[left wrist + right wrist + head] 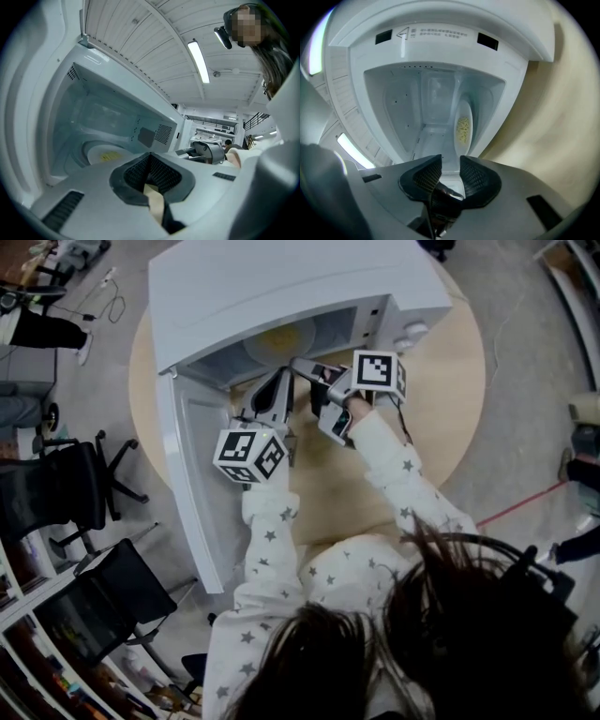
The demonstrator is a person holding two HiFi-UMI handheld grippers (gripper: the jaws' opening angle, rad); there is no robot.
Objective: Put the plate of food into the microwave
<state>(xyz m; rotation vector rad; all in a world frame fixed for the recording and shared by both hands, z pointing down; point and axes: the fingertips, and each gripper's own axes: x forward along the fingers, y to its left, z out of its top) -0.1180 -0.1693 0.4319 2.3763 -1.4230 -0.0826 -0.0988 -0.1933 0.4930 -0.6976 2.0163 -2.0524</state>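
Observation:
A white plate of yellow food (279, 337) lies on the turntable inside the white microwave (281, 282), whose door (195, 484) hangs open to the left. The plate (106, 155) shows low in the cavity in the left gripper view, and the plate (463, 126) shows edge-on in the right gripper view. My left gripper (279, 378) is at the cavity mouth; its pads (140, 171) meet at the tip, shut on nothing. Beside it my right gripper (302, 366) also points into the opening, and my right gripper (450, 163) stands open, its gap empty, short of the plate.
The microwave stands on a round wooden table (441, 418), with bare wood to its right. Its open door juts past the table's left edge. Black office chairs (75, 493) stand on the floor at the left, and a person (37, 329) sits at the far left.

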